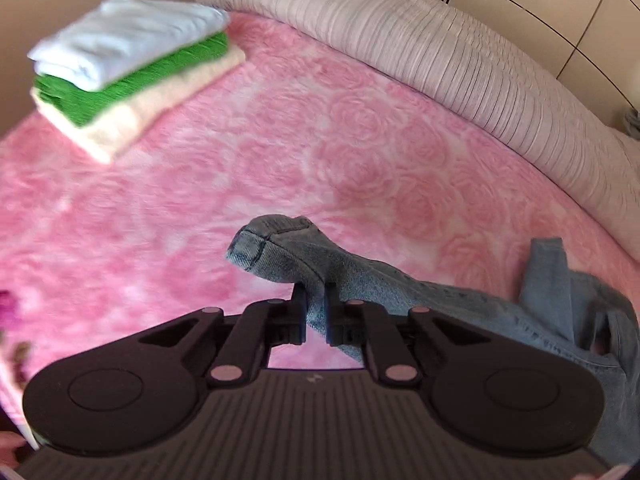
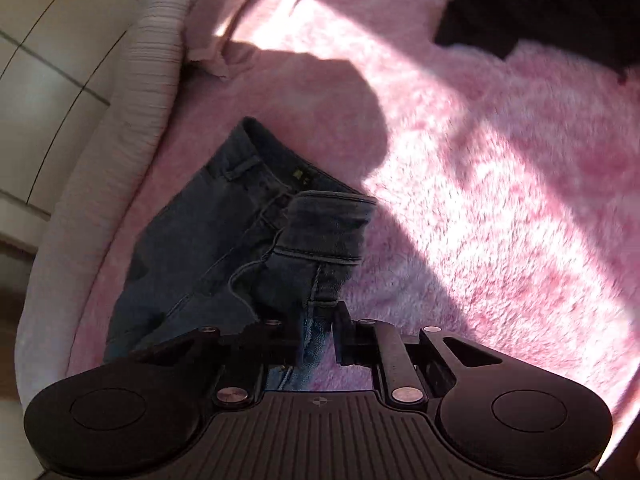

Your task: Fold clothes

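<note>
Left wrist view: the left gripper [image 1: 316, 294] is closed down to a narrow gap, and a fold of the jeans [image 1: 400, 280] is clamped between its two fingers. A hemmed end of the denim is raised above the fingertips; the rest of the garment is draped to the right of the gripper and is spread on the pink blanket [image 1: 280, 140]. A stack of folded clothes [image 1: 132, 68] is placed well apart from the jeans, at the far left of the blanket: a white item on top, a green one beneath it, a cream one at the bottom. A ribbed pale bed border [image 1: 440, 48] is run along the far edge of the blanket.

Right wrist view: the right gripper [image 2: 320, 320] is likewise closed to a narrow gap, with denim of the jeans [image 2: 224, 232] pinched between its fingers. A cuffed end is held up just beyond the fingertips, and the waistband portion is laid behind it on the blanket, near the ribbed border [image 2: 152, 60]. A dark garment [image 2: 540, 12] is located far from the jeans, at the upper right of the blanket. Strong sunlight and shadow bands are cast across the pile
</note>
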### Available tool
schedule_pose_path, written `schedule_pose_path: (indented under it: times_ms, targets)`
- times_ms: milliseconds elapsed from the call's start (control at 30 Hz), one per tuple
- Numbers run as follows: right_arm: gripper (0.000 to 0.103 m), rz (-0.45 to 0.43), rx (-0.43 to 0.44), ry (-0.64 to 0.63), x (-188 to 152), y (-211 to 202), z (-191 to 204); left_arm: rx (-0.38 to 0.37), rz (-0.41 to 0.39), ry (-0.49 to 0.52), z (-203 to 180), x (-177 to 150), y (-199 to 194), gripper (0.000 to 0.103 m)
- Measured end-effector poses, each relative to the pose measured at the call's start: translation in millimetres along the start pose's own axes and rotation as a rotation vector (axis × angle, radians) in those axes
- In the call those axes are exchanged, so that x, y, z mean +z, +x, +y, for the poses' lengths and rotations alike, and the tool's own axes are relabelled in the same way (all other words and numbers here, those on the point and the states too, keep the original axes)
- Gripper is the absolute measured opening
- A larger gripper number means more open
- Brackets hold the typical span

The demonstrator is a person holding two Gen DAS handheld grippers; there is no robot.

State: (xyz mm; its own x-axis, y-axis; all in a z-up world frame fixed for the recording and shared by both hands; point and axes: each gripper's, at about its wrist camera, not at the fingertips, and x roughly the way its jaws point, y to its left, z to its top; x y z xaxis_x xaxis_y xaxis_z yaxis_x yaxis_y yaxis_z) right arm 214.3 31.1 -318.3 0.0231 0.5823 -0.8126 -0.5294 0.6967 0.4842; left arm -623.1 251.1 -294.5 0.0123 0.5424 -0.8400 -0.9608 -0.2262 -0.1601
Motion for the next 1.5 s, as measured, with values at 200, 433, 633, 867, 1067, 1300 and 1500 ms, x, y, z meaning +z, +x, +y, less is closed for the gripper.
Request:
schedule_pose_path:
  times_ms: [200,433,633,867,1067,1300,1500]
  targets:
    - [0.014,0.135,-0.200,-0.004,-23,-24,-38,0.142,0.143,0.071,40,-87,6,0.011]
    - [0.030,0.180,-0.551,-0.120,-38,-4,-37,0.206,0.230,0.020,50,-124,5,0.012]
    - [0.045,0.077,-0.496,-0.214,-22,5,1,0.122,0.169,0.109,-3,-106,5,0.023]
    - [0.045,0.110,-0.387,-0.232,-25,37,30,-0.103,0.111,0.357,-135,-107,64,0.033]
    - [0.046,0.109,-0.342,-0.237,-18,53,43,-0.241,0.083,0.468,-225,-104,119,0.034]
    - [0.046,0.127,-0.323,-0.177,-20,71,45,-0.304,0.051,-0.013,-211,-93,163,0.028]
    - [0.046,0.155,-0.314,-0.167,-28,85,56,-0.232,-0.124,0.244,-245,-50,135,0.002]
